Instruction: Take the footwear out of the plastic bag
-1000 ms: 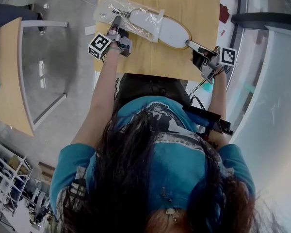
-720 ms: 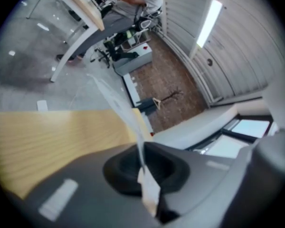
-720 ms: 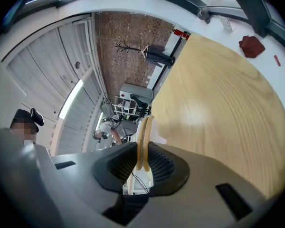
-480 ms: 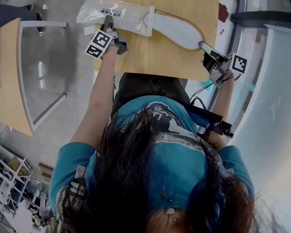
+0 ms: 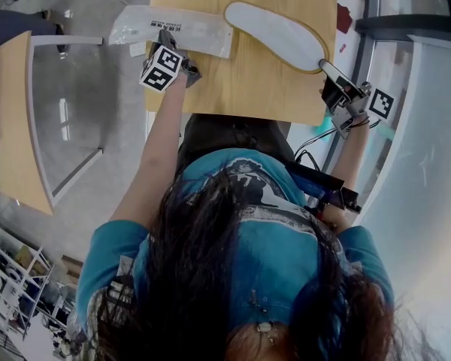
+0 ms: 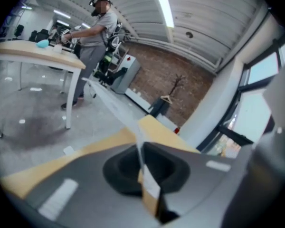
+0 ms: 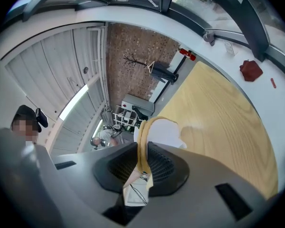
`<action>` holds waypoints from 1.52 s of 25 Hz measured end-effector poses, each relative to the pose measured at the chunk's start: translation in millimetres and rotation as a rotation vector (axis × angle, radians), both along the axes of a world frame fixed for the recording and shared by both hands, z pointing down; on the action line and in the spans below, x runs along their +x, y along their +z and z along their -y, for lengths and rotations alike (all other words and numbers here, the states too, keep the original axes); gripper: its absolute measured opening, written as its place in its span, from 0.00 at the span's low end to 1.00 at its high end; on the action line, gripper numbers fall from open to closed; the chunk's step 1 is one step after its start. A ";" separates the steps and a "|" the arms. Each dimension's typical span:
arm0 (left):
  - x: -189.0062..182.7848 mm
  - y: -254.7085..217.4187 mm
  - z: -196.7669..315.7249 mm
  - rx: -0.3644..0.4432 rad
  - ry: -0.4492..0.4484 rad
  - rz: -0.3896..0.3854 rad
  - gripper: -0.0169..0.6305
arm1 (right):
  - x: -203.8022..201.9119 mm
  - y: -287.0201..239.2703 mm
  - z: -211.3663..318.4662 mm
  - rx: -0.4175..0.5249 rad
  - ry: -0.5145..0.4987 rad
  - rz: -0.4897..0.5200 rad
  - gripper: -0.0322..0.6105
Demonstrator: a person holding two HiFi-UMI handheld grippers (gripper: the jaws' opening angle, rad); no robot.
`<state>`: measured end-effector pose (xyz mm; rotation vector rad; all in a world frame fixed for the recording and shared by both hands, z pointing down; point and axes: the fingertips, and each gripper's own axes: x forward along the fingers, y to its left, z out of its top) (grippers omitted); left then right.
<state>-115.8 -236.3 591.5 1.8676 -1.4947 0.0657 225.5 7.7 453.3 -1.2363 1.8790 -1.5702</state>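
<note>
On the wooden table, the clear plastic bag lies flat at the far left, partly over the table's edge. My left gripper is shut on its near edge; in the left gripper view the thin bag is pinched edge-on between the pads. The white footwear with a tan rim lies outside the bag, to its right. My right gripper is shut on its right end. The right gripper view has the tan rim of the footwear clamped between the pads of that gripper.
A second wooden table stands on the floor to the left. A small red object lies on the sill beyond the table's right edge, next to a window frame. A person works at a far table.
The footwear has slid right, fully out of the bag, with my right gripper drawing away to the right. The bag has moved left and flattened, and my left gripper has rolled.
</note>
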 end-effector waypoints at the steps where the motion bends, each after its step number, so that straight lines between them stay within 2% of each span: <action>1: 0.5 1.6 -1.3 -0.005 -0.003 0.002 0.02 | -0.5 -6.8 3.3 0.027 0.010 0.012 0.16; 4: 9.9 6.8 -7.5 -0.030 0.005 -0.032 0.02 | -4.2 -31.4 16.2 0.129 0.022 0.062 0.16; 7: 31.5 13.1 -21.1 -0.063 0.040 -0.069 0.02 | -18.3 -47.2 34.0 0.197 -0.008 0.122 0.16; 10: 54.5 19.9 -35.1 -0.112 0.039 -0.137 0.02 | -42.6 -49.5 55.5 0.222 -0.054 0.187 0.16; 13: 77.9 21.2 -43.6 -0.139 0.061 -0.191 0.02 | -68.3 -38.5 75.3 0.208 -0.070 0.260 0.16; 15: 95.8 19.2 -49.4 -0.144 0.085 -0.203 0.02 | -78.4 -25.1 82.4 0.179 -0.064 0.303 0.16; 18: 113.0 17.8 -53.0 -0.163 0.074 -0.239 0.02 | -87.3 4.4 89.0 0.104 -0.035 0.351 0.16; 22: 121.9 21.8 -53.7 -0.184 0.077 -0.255 0.02 | -86.9 58.7 89.3 -0.048 0.069 0.373 0.16; 26: 122.6 28.6 -57.2 -0.217 0.102 -0.246 0.02 | -78.8 105.5 72.9 -0.192 0.125 0.269 0.16; 28: 125.7 31.2 -60.5 -0.236 0.147 -0.219 0.03 | -76.7 120.5 66.2 -0.242 0.130 0.206 0.16; 29: 129.1 30.7 -62.2 -0.238 0.179 -0.211 0.06 | -75.4 126.2 64.2 -0.259 0.141 0.192 0.16; 30: 133.2 29.5 -63.8 -0.238 0.211 -0.212 0.13 | -73.5 131.5 62.9 -0.271 0.155 0.184 0.16; 34: 144.6 27.0 -72.4 -0.281 0.323 -0.230 0.51 | -65.5 148.7 57.9 -0.308 0.157 0.090 0.16; 35: 145.2 25.1 -75.2 -0.286 0.354 -0.215 0.54 | -65.1 151.2 57.0 -0.316 0.148 0.066 0.16; 38: 136.4 17.2 -82.2 -0.266 0.409 -0.114 0.55 | -64.7 153.5 56.2 -0.315 0.134 0.035 0.16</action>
